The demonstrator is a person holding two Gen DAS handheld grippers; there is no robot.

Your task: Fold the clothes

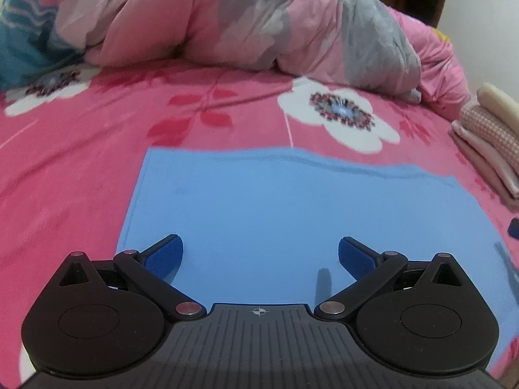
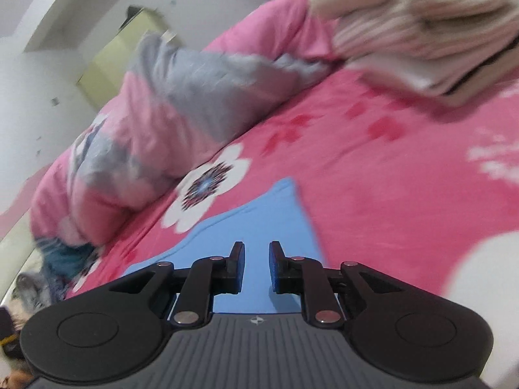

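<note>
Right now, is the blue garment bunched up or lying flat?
Lying flat: the blue garment is spread smooth on the pink floral bedsheet, straight edges visible, with no bunching. How many layers it has cannot be told.

A home bedroom is shown. A bed is covered by a bright pink fleece sheet printed with white flowers [image 1: 81,149], and a bunched pink and grey floral quilt [image 1: 227,22] is heaped along it. A stack of folded cream and pink clothes [image 2: 431,32] is seen on the bed, backed by plain white walls [image 2: 48,64].
</note>
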